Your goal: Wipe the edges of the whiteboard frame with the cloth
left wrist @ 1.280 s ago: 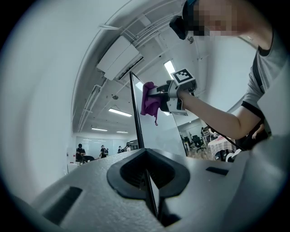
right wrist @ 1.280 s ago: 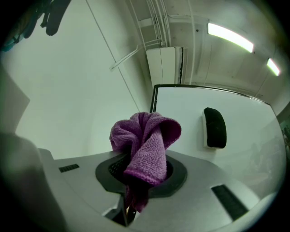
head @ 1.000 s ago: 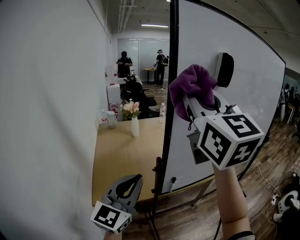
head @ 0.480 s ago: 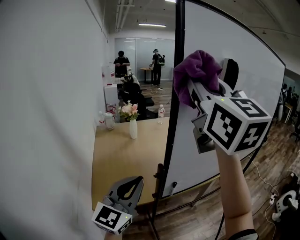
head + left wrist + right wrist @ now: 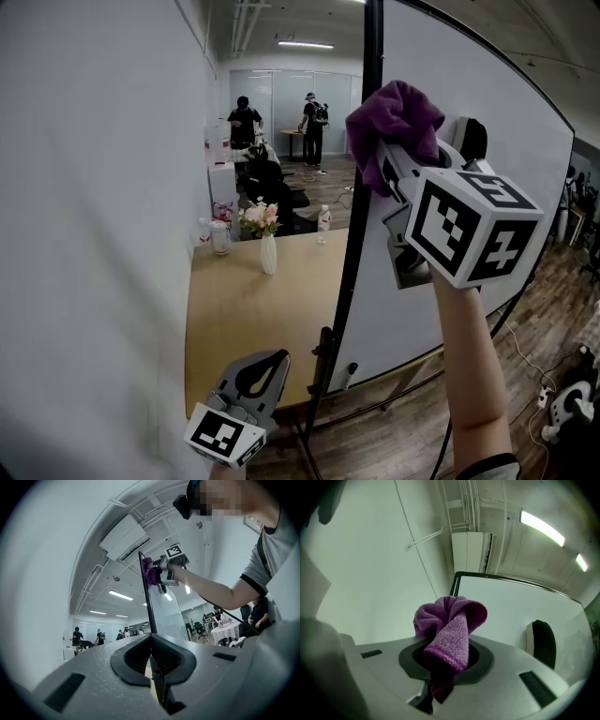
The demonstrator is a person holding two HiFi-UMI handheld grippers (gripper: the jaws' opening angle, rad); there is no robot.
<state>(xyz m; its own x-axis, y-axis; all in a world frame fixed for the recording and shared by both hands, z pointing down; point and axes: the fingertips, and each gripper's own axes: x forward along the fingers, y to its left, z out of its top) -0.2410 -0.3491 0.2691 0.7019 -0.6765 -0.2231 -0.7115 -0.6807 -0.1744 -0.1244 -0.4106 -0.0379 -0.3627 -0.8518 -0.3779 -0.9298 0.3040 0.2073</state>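
A tall whiteboard (image 5: pixel 469 84) with a black frame (image 5: pixel 361 197) stands on edge in front of me. My right gripper (image 5: pixel 386 155) is raised high and shut on a purple cloth (image 5: pixel 394 112), which bunches against the frame's left edge. From the right gripper view the cloth (image 5: pixel 450 625) hangs folded out of the closed jaws, with the frame's top corner (image 5: pixel 457 576) just beyond. My left gripper (image 5: pixel 258 380) hangs low near the board's foot, shut and holding nothing. The left gripper view looks up at the frame (image 5: pixel 146 592) and the cloth (image 5: pixel 151 571).
A black eraser (image 5: pixel 473 136) clings to the board face. A wooden table (image 5: pixel 253 309) behind the board holds a vase of flowers (image 5: pixel 265 234), a jar and a bottle. A white wall (image 5: pixel 94 234) is close on the left. Two people (image 5: pixel 246 120) stand far back.
My right gripper has risen along the frame's left edge with the cloth in it. The left gripper has stayed low in the same place.
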